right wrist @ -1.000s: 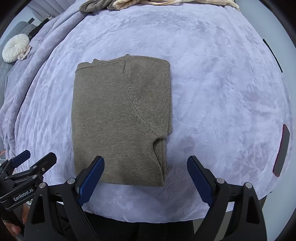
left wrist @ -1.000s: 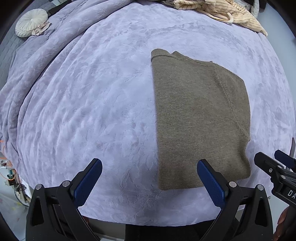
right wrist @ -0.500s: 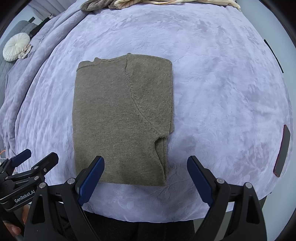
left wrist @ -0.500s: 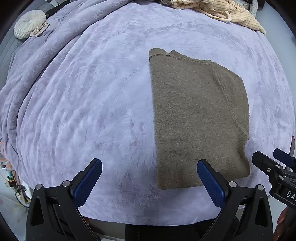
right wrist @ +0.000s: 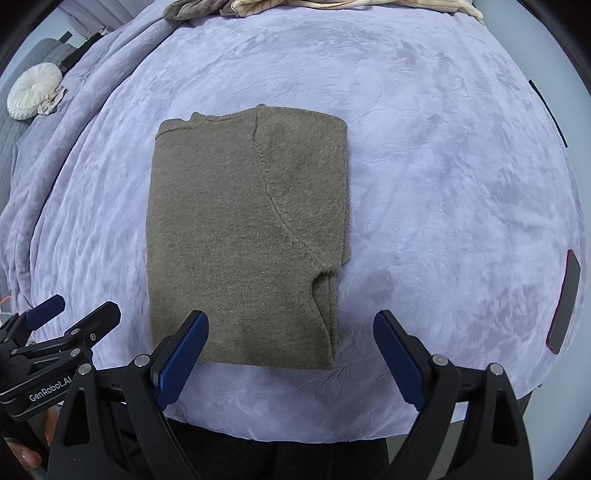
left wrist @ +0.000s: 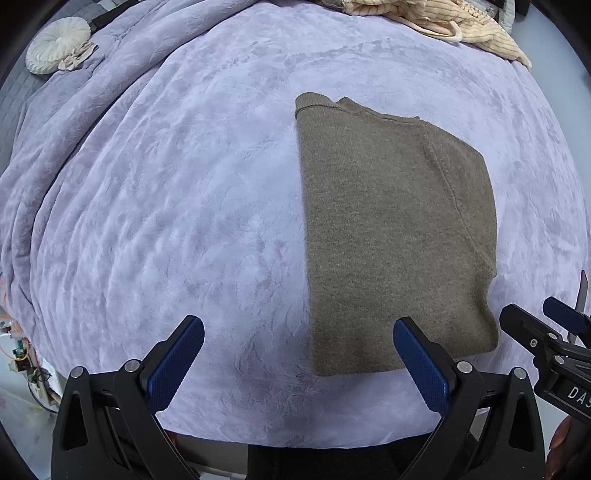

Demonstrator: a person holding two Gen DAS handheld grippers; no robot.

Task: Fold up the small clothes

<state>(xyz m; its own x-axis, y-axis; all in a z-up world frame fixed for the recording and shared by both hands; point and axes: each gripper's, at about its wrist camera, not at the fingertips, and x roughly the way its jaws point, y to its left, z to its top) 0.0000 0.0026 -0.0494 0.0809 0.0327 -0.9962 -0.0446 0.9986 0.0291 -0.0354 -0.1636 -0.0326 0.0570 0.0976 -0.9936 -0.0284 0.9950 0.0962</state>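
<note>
An olive-brown knit garment [left wrist: 395,229] lies folded into a flat rectangle on the lilac blanket [left wrist: 177,206]; it also shows in the right wrist view [right wrist: 247,236]. My left gripper [left wrist: 299,354] is open and empty, above the blanket at the garment's near left corner. My right gripper [right wrist: 291,350] is open and empty, above the garment's near right edge. Each gripper shows at the edge of the other's view: the right one [left wrist: 546,343] and the left one [right wrist: 55,332].
A pile of cream and beige clothes [left wrist: 436,18] lies at the far edge of the bed. A round white cushion [left wrist: 55,44] sits at the far left. A dark phone [right wrist: 565,302] lies on the blanket at the right.
Both views have shifted slightly, and the garment sits a little farther from the fingers. The garment has not changed shape, and both grippers stay open.
</note>
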